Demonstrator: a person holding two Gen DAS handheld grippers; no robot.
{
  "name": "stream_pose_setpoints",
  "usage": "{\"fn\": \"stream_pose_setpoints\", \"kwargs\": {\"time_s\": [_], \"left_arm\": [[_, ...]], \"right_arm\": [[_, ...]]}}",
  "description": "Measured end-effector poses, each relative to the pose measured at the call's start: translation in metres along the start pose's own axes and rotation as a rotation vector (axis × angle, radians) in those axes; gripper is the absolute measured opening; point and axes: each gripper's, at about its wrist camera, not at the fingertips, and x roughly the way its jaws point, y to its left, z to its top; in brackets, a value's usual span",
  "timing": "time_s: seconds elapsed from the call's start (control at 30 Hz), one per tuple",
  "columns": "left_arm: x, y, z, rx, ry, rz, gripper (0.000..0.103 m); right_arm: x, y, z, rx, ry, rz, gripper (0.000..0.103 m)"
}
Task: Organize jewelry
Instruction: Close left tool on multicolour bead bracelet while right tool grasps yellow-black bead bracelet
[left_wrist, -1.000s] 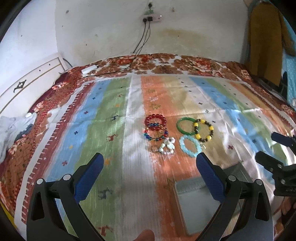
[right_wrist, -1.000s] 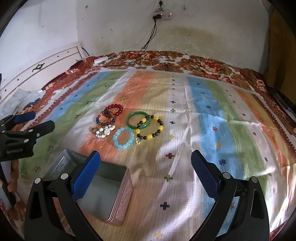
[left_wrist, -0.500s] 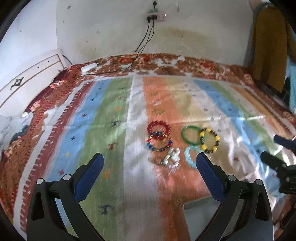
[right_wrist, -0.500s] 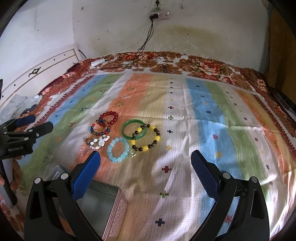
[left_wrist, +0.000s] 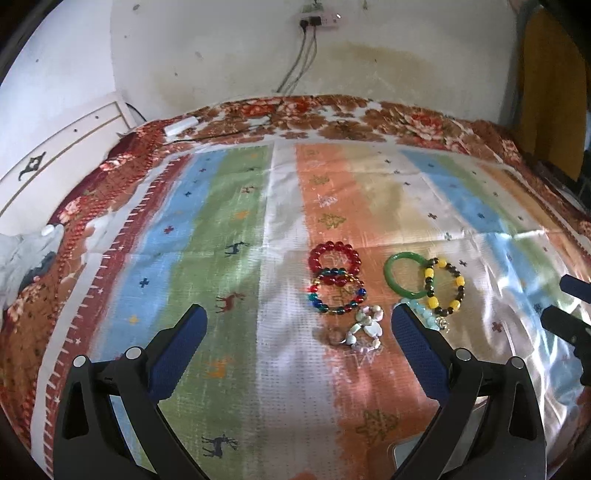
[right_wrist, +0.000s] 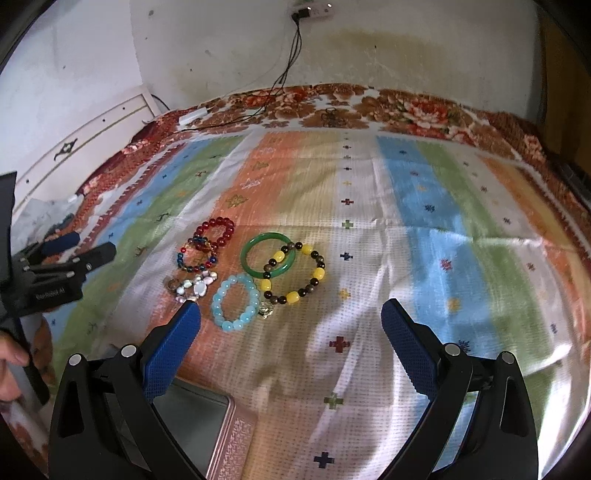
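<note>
Nothing has been put away yet, as far as the views show: all six bracelets lie in a loose cluster on the striped mat (right_wrist: 369, 177) spread over the bed, near its middle. The red bead bracelet (right_wrist: 215, 229) sits farthest toward the headboard wall, touching the multicolour bead bracelet (right_wrist: 197, 255) just nearer; the pale shell bracelet (right_wrist: 192, 286) lies nearer again. Beside them the green bangle (right_wrist: 268, 254) overlaps the yellow-and-brown bead bracelet (right_wrist: 294, 272), and the light blue bead bracelet (right_wrist: 235, 302) lies close in front. The metal tin (right_wrist: 207, 424), open and seemingly empty in the part visible, rests toward the near edge of the bed, partly behind the right hand-held gripper (right_wrist: 290, 325). That one hangs spread wide and holds nothing, with the blue bracelet just beyond its left finger. The left hand-held gripper (left_wrist: 297, 325) is likewise spread and empty, with the shell bracelet between its fingers further ahead. The whole job looks undone: each piece needs picking up and placing in the tin.
</note>
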Motion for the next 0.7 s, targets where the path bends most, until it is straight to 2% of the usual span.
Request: {"fn": "stream_pose_setpoints", "kwargs": {"time_s": [0.17,0.3,0.47,0.7], "left_arm": [[0.014,0.005,0.003,-0.036,0.054,-0.055,0.097],[0.027,0.005,0.005,-0.038,0.085,-0.034,0.097],[0.048,0.009,0.009,-0.070,0.164,-0.057,0.097],[0.066,0.006,0.013,-0.036,0.193,-0.045,0.097]], "right_arm": [[0.008,0.001,0.005,-0.014,0.001,-0.050,0.099],[0.021,-0.004,0.009,-0.012,0.041,-0.056,0.099],[0.037,-0.011,0.013,0.006,0.089,-0.054,0.099],[0.057,-0.020,0.020,0.028,0.137,-0.059,0.099]]}}
